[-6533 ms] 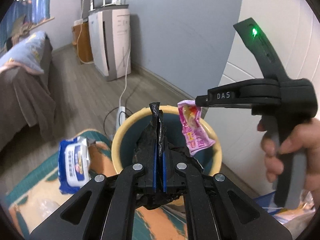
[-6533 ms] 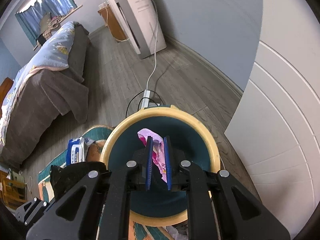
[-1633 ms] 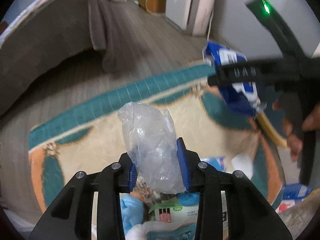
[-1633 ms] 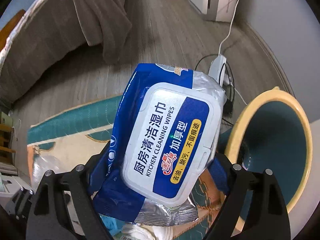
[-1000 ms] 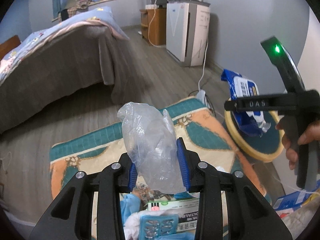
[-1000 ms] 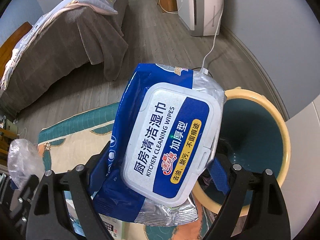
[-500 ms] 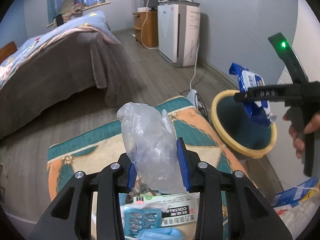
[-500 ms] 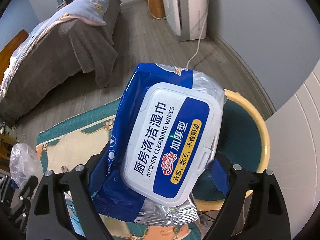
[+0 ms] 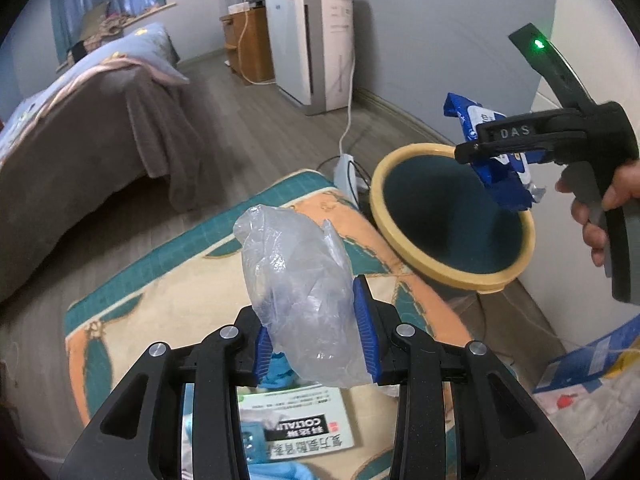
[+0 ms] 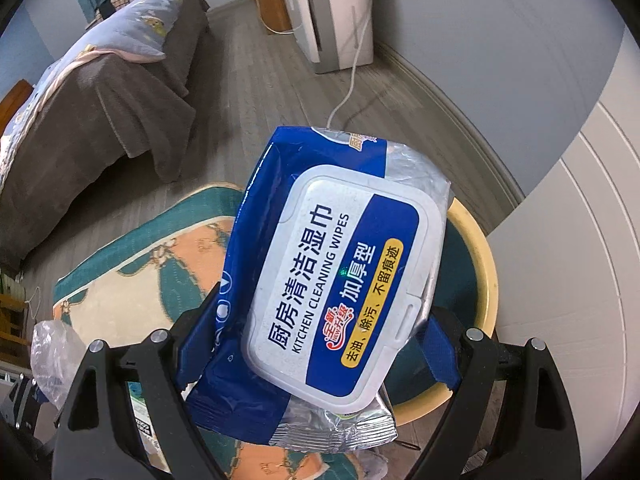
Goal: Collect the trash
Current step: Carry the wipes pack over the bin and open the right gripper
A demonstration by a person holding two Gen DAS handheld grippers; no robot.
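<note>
- While my right gripper (image 10: 320,356) clamps the wipes pack (image 10: 336,280) over the bin (image 9: 452,216), that piece only needs dropping.
- My left gripper (image 9: 312,336) is closed on a crumpled clear bag (image 9: 300,292), held short of the bin, above the rug (image 9: 160,280).
- More litter lies on the rug near the bin: a medicine box (image 9: 296,424) and blue scraps, uncollected.

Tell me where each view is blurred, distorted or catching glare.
Left wrist view: fisheye bends the walls, the medicine box near the bottom edge smears, the clear plastic bag glints faintly. Right wrist view: sharp wipes pack, its foil edge shiny; skirting board curves.
</note>
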